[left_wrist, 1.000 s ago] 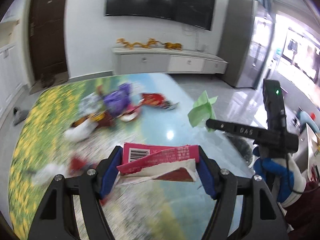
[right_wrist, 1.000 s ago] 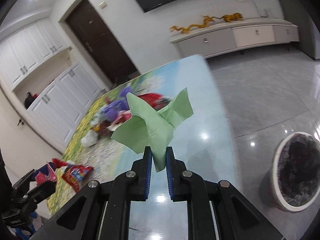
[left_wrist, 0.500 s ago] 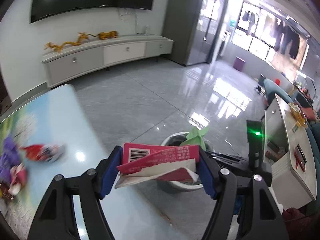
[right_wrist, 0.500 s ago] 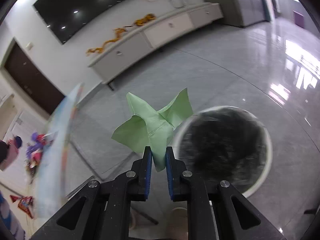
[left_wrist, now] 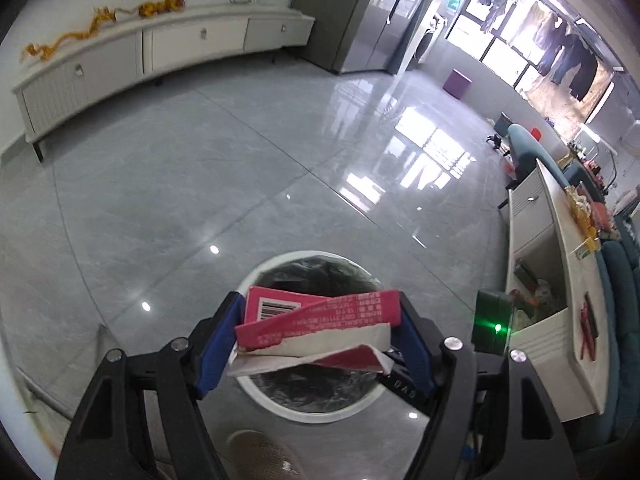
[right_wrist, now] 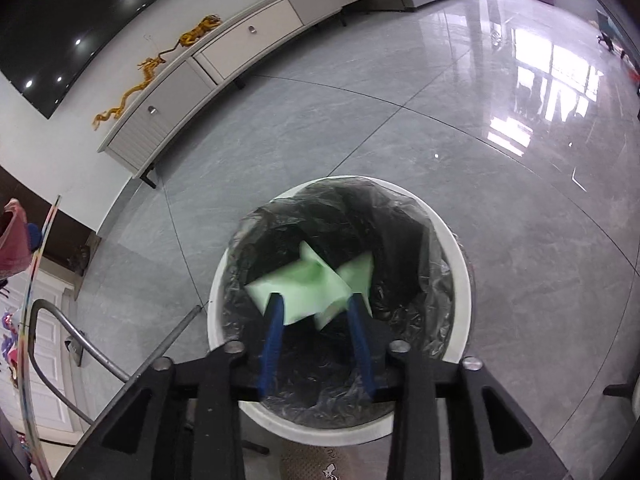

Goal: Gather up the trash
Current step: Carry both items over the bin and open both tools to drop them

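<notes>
My left gripper hangs over the round white trash bin. A torn pink carton with a barcode spans its blue pads; the jaws are opening, with the carton still wedged between them. In the right wrist view, my right gripper points down into the same bin, which has a black liner. Its jaws are opening and nothing is pressed between its pads. The folded green paper, blurred, sits just past the fingertips inside the liner.
Grey glossy floor tiles surround the bin. A long white TV cabinet lines the far wall, and a low white shelf unit stands to the right. The printed table's edge and a metal frame are left of the bin.
Both grippers swung from the table to above the bin and tipped downward. The right jaws parted and the green paper left them, dropping into the liner. The carton stays in the left gripper.
</notes>
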A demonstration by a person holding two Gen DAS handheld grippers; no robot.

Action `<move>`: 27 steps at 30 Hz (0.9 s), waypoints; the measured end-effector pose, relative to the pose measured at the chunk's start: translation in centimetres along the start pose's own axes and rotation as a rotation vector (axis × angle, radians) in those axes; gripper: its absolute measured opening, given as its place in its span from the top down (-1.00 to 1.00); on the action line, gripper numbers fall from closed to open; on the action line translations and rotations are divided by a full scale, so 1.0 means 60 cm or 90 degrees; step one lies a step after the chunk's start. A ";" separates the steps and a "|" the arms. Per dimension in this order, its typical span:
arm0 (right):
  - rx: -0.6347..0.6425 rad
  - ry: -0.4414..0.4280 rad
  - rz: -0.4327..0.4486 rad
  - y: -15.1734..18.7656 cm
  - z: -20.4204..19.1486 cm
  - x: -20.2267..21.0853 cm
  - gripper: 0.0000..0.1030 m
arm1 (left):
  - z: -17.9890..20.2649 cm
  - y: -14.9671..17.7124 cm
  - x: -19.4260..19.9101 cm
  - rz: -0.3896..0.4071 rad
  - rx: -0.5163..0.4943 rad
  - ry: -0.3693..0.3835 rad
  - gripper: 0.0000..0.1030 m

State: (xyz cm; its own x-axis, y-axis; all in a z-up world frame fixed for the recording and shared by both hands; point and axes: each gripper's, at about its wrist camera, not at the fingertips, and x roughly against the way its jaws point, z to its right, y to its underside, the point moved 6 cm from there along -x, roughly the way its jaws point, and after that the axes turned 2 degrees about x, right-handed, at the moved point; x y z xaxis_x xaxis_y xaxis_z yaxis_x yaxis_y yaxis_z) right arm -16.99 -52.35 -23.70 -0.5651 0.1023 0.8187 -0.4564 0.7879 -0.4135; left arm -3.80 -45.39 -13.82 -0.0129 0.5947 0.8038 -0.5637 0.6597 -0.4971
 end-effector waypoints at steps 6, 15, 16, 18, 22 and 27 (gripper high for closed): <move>-0.001 0.016 0.006 0.002 0.019 0.014 0.28 | -0.001 0.000 -0.015 -0.022 0.032 0.032 -0.52; 0.042 0.019 0.054 -0.016 -0.016 0.082 0.27 | -0.011 0.018 0.118 0.069 -0.008 -0.041 -0.52; 0.053 0.015 0.060 -0.018 -0.030 0.090 0.27 | -0.019 0.023 0.147 0.095 -0.007 -0.056 -0.52; 0.074 0.003 0.074 -0.021 -0.064 0.107 0.26 | -0.033 0.030 0.192 0.132 -0.007 -0.080 -0.52; 0.117 -0.021 0.099 -0.025 -0.135 0.140 0.20 | -0.065 0.059 0.291 0.193 -0.009 -0.133 -0.52; 0.183 -0.043 0.113 -0.011 -0.226 0.177 0.14 | -0.114 0.117 0.376 0.211 -0.003 -0.194 -0.52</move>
State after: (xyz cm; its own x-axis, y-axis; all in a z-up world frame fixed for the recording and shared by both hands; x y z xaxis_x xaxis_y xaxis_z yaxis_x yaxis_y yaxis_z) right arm -13.37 -43.54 -9.36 -0.6925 0.1743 0.7001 -0.5171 0.5567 -0.6501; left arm -2.38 -24.19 -1.42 -0.4350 0.6118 0.6606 -0.4844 0.4594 -0.7445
